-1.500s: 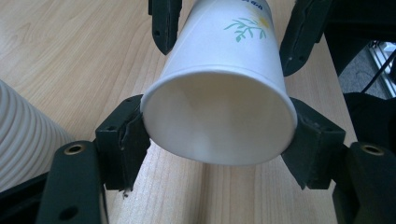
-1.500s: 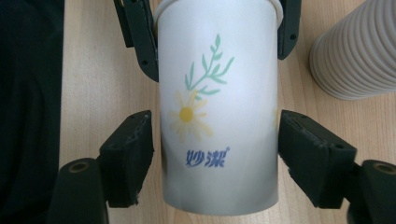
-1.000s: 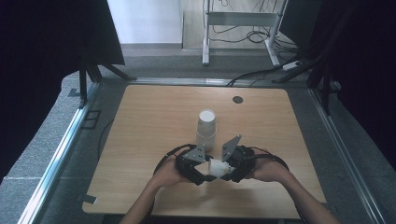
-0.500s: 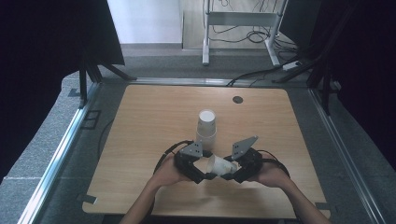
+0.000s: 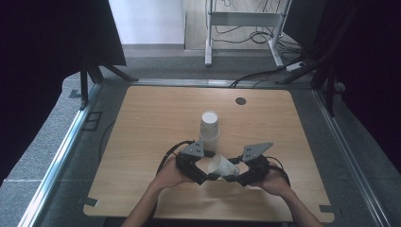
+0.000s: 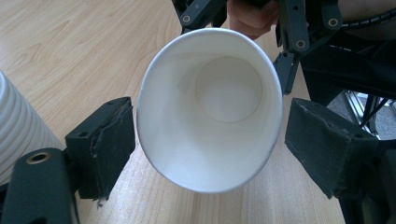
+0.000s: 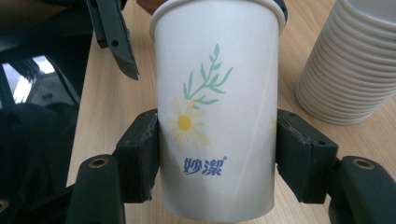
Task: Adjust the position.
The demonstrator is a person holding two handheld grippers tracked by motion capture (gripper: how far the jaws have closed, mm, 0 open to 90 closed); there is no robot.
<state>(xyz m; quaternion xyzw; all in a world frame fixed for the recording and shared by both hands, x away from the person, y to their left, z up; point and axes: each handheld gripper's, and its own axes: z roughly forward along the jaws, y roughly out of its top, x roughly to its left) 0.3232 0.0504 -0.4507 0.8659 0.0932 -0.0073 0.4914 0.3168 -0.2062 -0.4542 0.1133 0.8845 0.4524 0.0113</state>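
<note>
A white paper cup with a flower print lies on its side between both grippers, near the table's front edge. My right gripper is shut on the paper cup, its pads pressing both sides near the base. My left gripper faces the open mouth of the paper cup; its jaws have just been opening and now stand around the rim without pressing it. In the high view, the left gripper and right gripper point at each other.
A stack of ribbed white cups stands upside down just behind the grippers, also seen as the stack and the stack. A dark round grommet sits near the wooden table's far edge.
The left jaws have opened off the cup's rim. The right gripper has shifted to the right and slightly nearer with the cup in it. The left hand has stayed put.
</note>
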